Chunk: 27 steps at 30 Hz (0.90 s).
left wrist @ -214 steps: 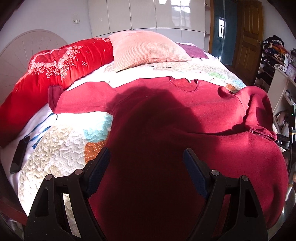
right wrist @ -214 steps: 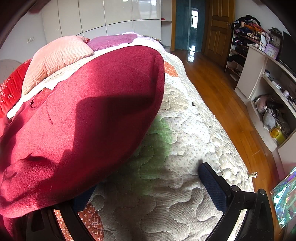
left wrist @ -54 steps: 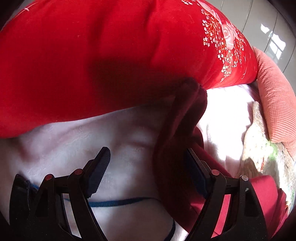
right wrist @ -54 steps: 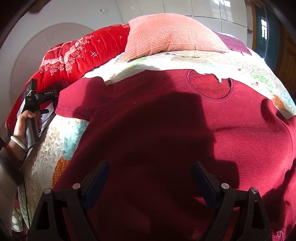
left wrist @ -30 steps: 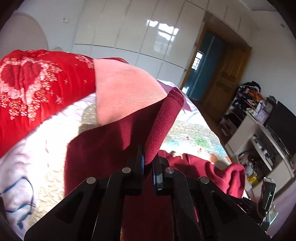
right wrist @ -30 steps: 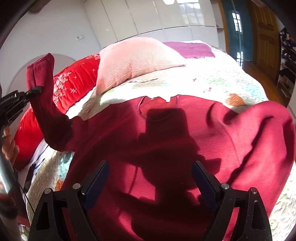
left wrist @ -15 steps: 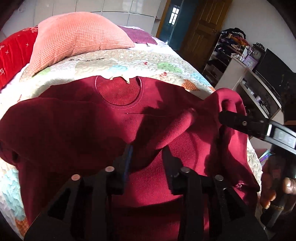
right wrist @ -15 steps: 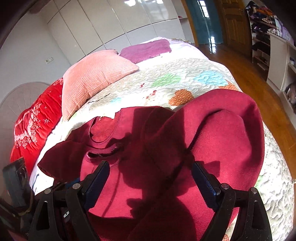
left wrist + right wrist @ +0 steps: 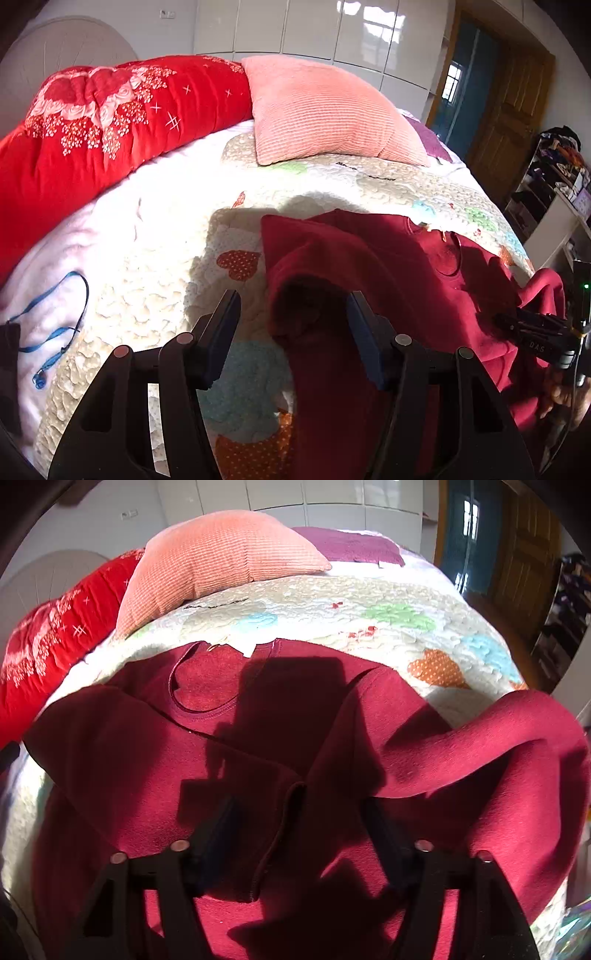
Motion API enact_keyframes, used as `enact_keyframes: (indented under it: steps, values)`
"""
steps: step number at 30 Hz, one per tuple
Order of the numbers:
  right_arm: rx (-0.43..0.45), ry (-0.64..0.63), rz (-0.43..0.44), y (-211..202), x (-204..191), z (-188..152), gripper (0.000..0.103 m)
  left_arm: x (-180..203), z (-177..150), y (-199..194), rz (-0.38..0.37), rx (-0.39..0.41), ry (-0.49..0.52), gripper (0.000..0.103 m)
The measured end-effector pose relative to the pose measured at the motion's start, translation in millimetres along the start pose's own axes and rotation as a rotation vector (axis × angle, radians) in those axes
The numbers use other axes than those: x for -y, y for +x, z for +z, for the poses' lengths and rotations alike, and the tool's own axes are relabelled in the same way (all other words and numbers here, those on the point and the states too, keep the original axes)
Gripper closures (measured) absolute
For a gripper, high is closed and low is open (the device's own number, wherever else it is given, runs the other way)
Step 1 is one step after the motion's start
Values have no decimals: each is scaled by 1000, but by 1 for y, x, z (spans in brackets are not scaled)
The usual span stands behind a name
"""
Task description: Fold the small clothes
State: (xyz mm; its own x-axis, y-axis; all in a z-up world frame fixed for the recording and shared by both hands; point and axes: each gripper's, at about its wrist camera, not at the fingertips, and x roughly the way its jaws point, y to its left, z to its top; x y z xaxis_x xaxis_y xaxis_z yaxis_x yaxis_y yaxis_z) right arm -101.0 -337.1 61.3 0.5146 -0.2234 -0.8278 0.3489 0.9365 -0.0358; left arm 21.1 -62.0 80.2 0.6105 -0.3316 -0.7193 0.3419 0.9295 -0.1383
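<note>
Quilted bed [image 9: 155, 295] in a bedroom, sun coming in. Left gripper [image 9: 291, 332] is hanging unclenched, jaws just been opening, the folded-in shoulder of the dark red sweater [image 9: 388, 266] lying loose between them. Right gripper [image 9: 301, 821] is closing, jaws still apart over the sleeve cuff on the sweater's chest (pads not visibly pressing). Pink pillow [image 9: 325, 114] and red duvet [image 9: 110, 122] lying beyond.

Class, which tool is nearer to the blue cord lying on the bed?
Left. The left tool hovers just right of the blue cord; the right tool is far across the maroon sweater.
</note>
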Motion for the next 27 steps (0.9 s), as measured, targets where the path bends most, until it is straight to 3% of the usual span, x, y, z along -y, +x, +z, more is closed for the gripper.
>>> enact_keyframes:
  steps: [1, 7, 11, 13, 15, 17, 18, 20, 23, 26, 27]
  values:
    - [18, -1, 32, -7, 3, 2, 92, -3, -2, 1, -5, -5, -5, 43]
    - [67, -83, 11, -33, 6, 14, 92, 13, -12, 13, -42, -59, 18, 43]
    - [107, -35, 14, -50, 20, 23, 93, 25, -23, 21, -37, -95, 65, 43]
    - [76, -10, 41, -49, 29, 25, 93, 24, -26, 24, -40, -107, 63, 43]
    - [64, 47, 120, -50, 39, 25, 92, 22, -26, 25, -39, -108, 54, 43]
    - [48, 88, 202, -46, 41, 24, 85, 20, -25, 24, -39, -103, 45, 43]
    - [32, 92, 213, -42, 40, 24, 70, 18, -25, 23, -37, -101, 41, 43]
    - [34, 66, 203, -34, 29, 25, 55, 16, -24, 21, -32, -96, 35, 43]
    - [11, -25, 197, -16, 11, 30, 55, 12, -23, 14, -27, -85, 33, 43]
    - [-83, -125, 160, 11, -1, 29, 56, 8, -20, 4, -11, -64, 34, 43]
    - [-94, -147, 151, 15, -2, 26, 64, 5, -19, -1, -8, -53, 28, 43]
